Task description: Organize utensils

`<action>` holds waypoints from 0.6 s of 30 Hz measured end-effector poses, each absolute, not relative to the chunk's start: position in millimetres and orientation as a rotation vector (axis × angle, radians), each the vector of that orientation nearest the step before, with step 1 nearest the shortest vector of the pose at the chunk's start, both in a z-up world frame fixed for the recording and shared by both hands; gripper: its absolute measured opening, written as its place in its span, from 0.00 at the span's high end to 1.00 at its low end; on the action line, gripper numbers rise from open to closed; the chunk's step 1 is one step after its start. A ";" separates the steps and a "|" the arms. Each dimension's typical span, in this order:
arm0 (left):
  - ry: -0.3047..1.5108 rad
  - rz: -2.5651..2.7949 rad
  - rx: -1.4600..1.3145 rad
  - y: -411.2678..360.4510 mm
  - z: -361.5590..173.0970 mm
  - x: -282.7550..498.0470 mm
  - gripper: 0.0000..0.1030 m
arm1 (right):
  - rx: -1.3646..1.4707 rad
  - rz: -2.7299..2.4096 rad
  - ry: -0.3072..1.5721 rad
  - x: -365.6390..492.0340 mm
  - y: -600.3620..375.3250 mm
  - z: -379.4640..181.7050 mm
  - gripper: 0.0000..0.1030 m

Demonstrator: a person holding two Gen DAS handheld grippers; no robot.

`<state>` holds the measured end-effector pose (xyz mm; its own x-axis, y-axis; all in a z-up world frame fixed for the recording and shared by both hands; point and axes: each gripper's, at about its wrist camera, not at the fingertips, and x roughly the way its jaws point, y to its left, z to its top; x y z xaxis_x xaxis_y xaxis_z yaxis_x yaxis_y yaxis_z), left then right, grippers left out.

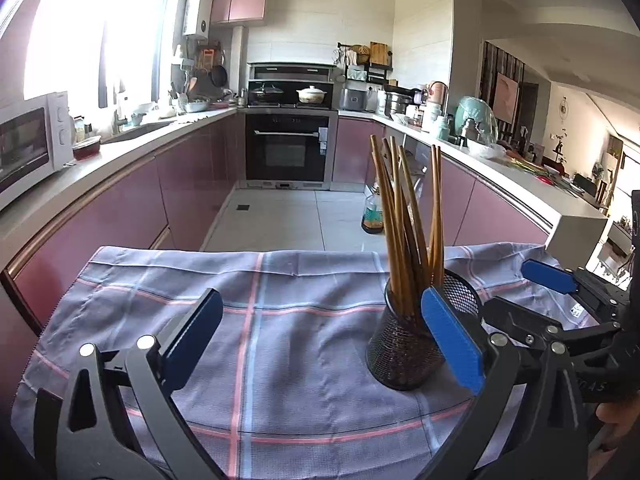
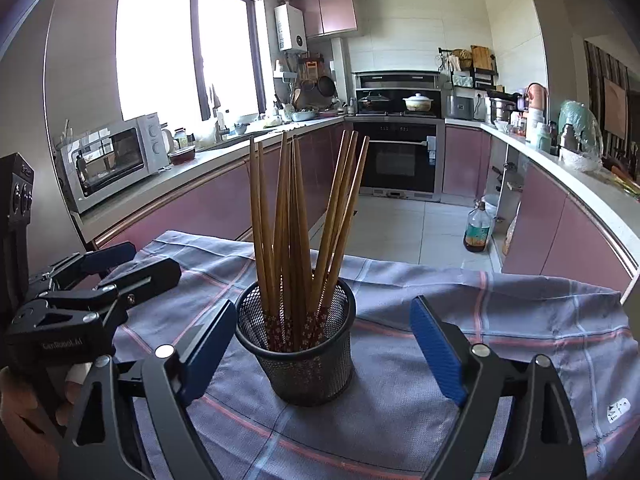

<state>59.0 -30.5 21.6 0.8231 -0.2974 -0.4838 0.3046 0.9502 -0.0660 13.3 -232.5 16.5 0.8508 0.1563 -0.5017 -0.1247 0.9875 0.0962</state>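
Left wrist view: left gripper [image 1: 324,344] jaws spread wide, nothing between pads. Black mesh holder [image 1: 416,340] upright on checked cloth [image 1: 280,300] over table, just behind right-hand blue pad. Wooden chopsticks [image 1: 404,216] stand bunched in holder, tops fanned. Right gripper [image 1: 516,300] at right edge — jaws apart.

Right wrist view: right gripper [image 2: 324,344] jaws apart, holder [image 2: 300,344] between pads, left pad just beside rim, right pad clear. Chopsticks [image 2: 296,216] inside, patterned tips down. Left gripper [image 2: 120,264] at left — pads apart.

Strong daylight is thrown in by the window [image 2: 188,48], which is blown out white; straight lines are bent at the edges.
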 end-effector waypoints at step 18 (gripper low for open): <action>0.396 -0.199 0.054 -16.3 35.8 -6.7 0.05 | 0.019 0.129 0.411 -35.7 -211.5 16.0 0.06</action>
